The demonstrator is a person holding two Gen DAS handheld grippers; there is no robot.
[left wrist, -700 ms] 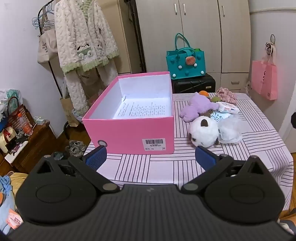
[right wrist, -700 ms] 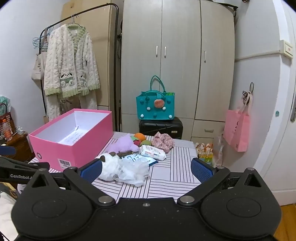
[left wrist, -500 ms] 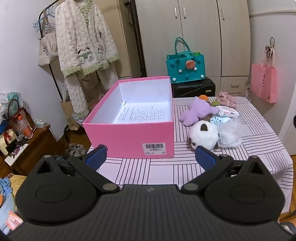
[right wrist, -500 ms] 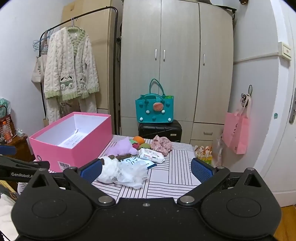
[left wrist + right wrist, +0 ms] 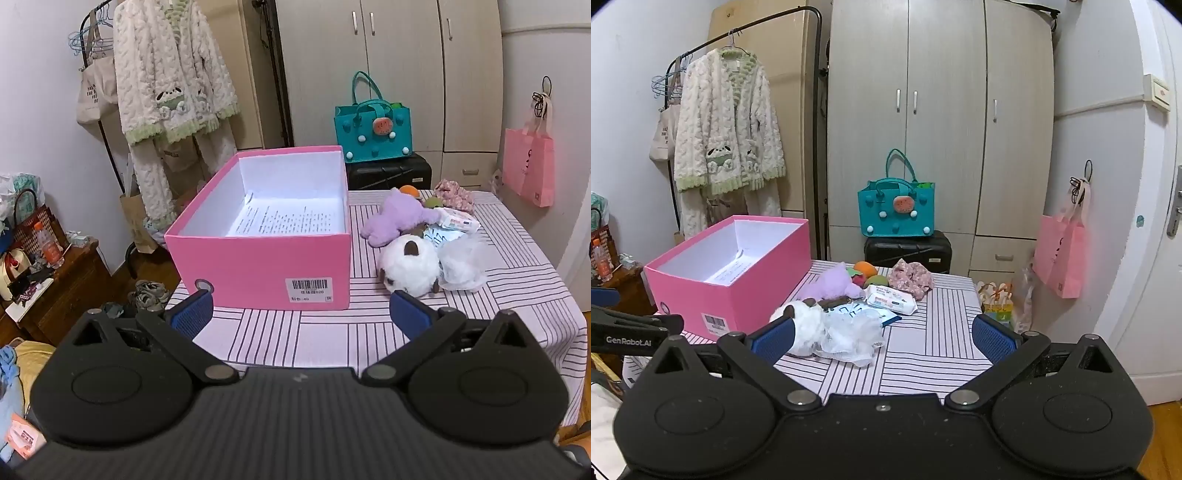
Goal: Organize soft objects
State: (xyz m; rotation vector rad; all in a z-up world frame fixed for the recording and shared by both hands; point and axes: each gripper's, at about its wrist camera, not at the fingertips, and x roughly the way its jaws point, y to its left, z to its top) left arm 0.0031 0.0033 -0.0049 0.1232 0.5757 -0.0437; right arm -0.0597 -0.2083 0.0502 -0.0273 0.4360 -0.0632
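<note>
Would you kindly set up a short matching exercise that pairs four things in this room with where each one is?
Things:
1. pink box
2. white plush
3. teal bag
4. pink bag

Places:
A. on the black suitcase
B. hanging from a wall hook
C. on the table, left of the toys
D. on the table, beside the crumpled plastic

Pairs: 1-C, 2-D, 3-A, 4-B

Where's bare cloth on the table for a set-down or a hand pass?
Free: the near strip in front of the pink box, and the right side beyond the white mesh pouf. Crowded: the pile from the white plush back to the purple plush.
</note>
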